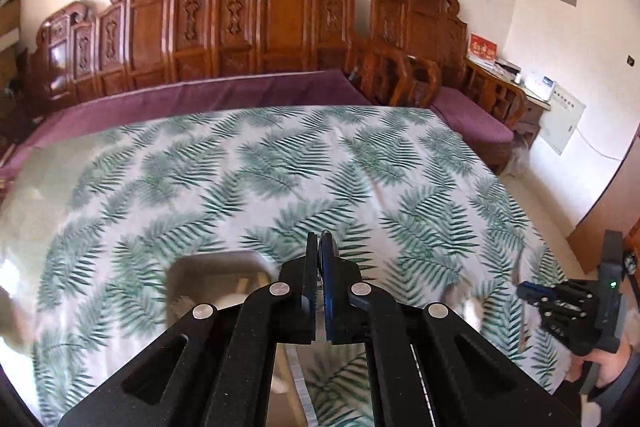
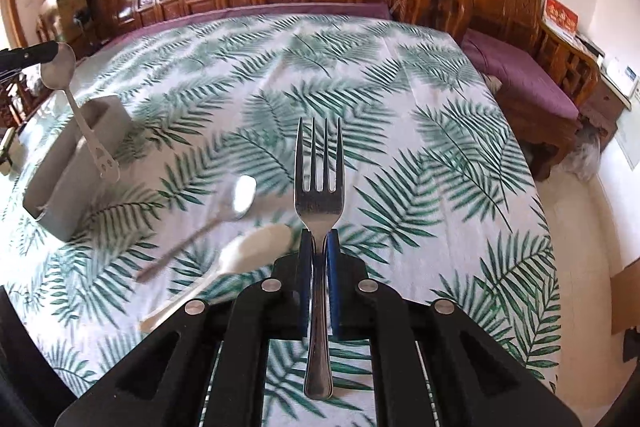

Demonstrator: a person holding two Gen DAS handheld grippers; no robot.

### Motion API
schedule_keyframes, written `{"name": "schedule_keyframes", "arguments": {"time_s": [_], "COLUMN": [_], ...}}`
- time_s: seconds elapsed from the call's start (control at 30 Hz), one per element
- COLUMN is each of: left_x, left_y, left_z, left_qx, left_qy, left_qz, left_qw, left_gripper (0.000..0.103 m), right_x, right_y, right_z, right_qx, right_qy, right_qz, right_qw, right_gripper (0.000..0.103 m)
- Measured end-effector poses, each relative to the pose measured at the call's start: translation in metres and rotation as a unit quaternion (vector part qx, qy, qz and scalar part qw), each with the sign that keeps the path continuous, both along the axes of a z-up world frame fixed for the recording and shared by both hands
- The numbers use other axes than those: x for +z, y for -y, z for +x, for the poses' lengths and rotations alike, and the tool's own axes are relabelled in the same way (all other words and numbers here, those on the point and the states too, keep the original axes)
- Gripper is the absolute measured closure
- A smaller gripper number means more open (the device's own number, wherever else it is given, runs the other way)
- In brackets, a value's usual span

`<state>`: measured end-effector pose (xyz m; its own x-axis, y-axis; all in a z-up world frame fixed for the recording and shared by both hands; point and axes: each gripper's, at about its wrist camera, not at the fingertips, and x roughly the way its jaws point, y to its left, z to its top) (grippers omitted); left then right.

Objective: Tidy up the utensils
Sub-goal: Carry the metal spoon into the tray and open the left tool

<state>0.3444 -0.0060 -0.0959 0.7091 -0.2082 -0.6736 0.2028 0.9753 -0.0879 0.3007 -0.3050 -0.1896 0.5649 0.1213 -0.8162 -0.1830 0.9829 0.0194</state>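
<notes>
On leaf-print tablecloth (image 2: 400, 147): two spoons lying, metal spoon (image 2: 224, 215) and white spoon (image 2: 248, 251), side by side. One grey holder (image 2: 76, 163) near left table edge. Right gripper (image 2: 319, 247) pinching one fork (image 2: 319, 187), tines forward. Left gripper (image 2: 48, 51) clamps third spoon (image 2: 76, 107) by bowl, handle hanging over holder. Far and right cloth area bare.

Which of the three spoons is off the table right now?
The steel spoon hanging bowl-up from the left gripper over the holder; the other two lie flat.
</notes>
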Motion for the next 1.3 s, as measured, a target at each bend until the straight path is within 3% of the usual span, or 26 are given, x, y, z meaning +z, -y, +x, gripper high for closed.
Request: {"name": "schedule_keyframes", "arguments": {"time_s": [0.23,0.43,0.8,1.13,1.3], "left_x": [0.003,0.005,0.0,0.024,0.036], "left_y": [-0.046,-0.069,-0.085,-0.091,-0.098], "left_z": [-0.007,-0.01,-0.011,-0.027,-0.027], "left_qx": [0.027,0.04,0.043,0.032,0.026], "left_qy": [0.0,-0.001,-0.014,0.005,0.01], "left_qz": [0.027,0.036,0.028,0.025,0.025], "left_qw": [0.9993,0.9986,0.9986,0.9991,0.9993], "left_gripper": [0.102,0.102,0.102,0.102,0.102], "right_x": [0.0,-0.018,-0.049,-0.052,-0.052], "right_y": [-0.031,-0.033,-0.009,-0.01,-0.013], "right_z": [-0.005,0.001,0.0,0.001,-0.001], "right_qx": [0.034,0.034,0.004,-0.02,-0.015], "right_qy": [0.007,-0.022,-0.081,-0.098,-0.099], "right_qz": [0.007,0.0,-0.011,-0.02,-0.02], "right_qw": [0.999,0.999,0.997,0.995,0.995], "right_gripper": [0.094,0.094,0.093,0.091,0.095]}}
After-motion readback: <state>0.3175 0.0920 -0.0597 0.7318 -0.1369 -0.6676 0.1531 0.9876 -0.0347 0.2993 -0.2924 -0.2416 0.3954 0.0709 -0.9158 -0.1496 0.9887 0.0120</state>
